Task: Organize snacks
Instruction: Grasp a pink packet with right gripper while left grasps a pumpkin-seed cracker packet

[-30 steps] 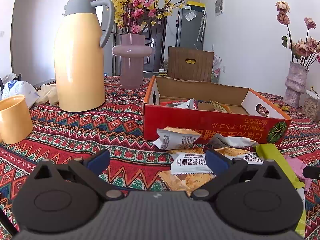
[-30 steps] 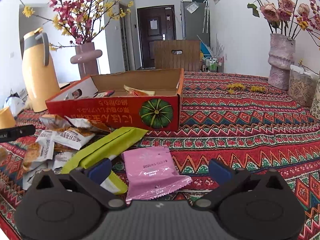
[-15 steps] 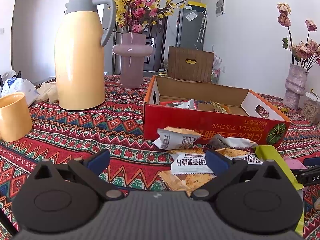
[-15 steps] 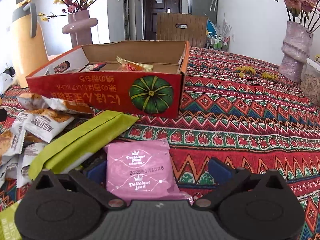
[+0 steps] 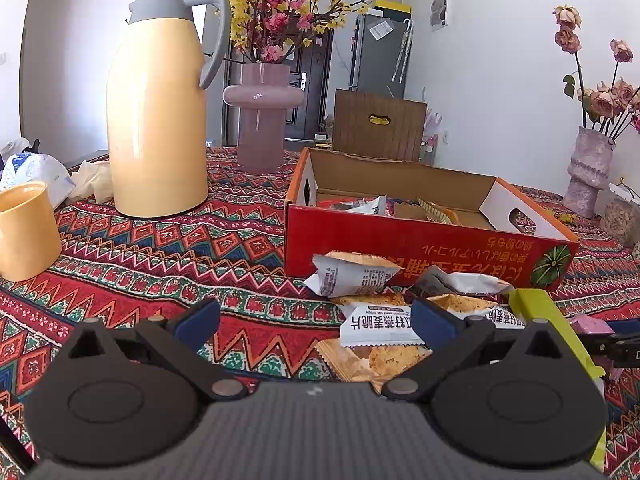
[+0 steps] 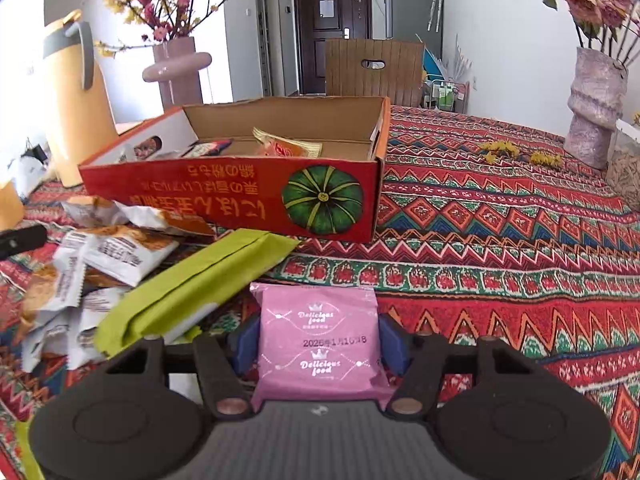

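Right gripper point(image 6: 318, 346) has just closed its jaws from wide apart onto the pink packet point(image 6: 318, 340), now pinched and ready for the box point(image 6: 240, 184).

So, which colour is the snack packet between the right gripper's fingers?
Pink snack packet, clearest in right wrist view.

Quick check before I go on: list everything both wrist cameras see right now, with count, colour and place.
pink packet: one, between the right tongs' pads
green packet: one, left of the pink one
white-and-orange packets: several, piled before the box
box: one, red, open, a few snacks inside
jug: one, yellow, far left
cup: one, yellow, left edge
vases: pink behind the box, pale textured far right
tablecloth: patterned red
left tongs: open, empty
right tongs: jaws just closed in, pressing the pink packet's sides
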The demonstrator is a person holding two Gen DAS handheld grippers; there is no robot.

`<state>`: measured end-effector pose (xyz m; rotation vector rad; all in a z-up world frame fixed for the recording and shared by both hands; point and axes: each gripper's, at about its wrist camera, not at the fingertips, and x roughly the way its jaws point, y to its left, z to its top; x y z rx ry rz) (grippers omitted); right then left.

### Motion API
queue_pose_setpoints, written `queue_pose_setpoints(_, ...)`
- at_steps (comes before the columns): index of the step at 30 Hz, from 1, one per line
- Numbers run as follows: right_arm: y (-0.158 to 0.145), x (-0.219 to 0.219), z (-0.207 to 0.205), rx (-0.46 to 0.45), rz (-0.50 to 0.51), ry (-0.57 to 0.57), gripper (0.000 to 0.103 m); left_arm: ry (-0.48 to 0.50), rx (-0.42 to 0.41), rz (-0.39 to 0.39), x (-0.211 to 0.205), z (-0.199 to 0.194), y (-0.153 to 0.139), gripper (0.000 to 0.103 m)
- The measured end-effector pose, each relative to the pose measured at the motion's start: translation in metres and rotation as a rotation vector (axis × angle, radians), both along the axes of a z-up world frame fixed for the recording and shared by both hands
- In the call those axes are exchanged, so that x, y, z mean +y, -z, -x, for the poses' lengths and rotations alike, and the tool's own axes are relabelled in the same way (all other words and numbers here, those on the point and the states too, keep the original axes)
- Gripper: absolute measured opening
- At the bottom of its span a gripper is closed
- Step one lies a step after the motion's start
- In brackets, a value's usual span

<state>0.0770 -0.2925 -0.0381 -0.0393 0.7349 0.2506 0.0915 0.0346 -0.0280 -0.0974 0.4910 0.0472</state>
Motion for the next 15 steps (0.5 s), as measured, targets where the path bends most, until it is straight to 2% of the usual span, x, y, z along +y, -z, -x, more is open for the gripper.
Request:
queue_pose_setpoints(3,-0.007,-0.002,0.016,-0.074,0.005,0.044,0.06,0.004,0.003,0.0,0.0,0.0,0.0,0.103)
queue_pose_setpoints(5,-0.013,-0.006,0.027,-0.115,-0.033,0.079,0.061,0.015,0.014,0.002,0.0,-0.002,-0.001,0.103)
queue_pose_setpoints(8,-0.019,-0.011,0.042,-0.16,-0.093,0.119,0.061,0.084,0.046,0.012,0.0,-0.006,-0.006,0.103)
queue_pose_setpoints(11,-0.02,-0.01,0.05,-0.173,-0.111,0.125,0.061,0.159,0.065,-0.063,-0.014,-0.002,-0.011,0.103)
queue_pose_setpoints(15,-0.019,-0.012,0.054,-0.174,-0.142,0.128,0.061,0.28,0.107,-0.125,-0.032,0.005,-0.012,0.103)
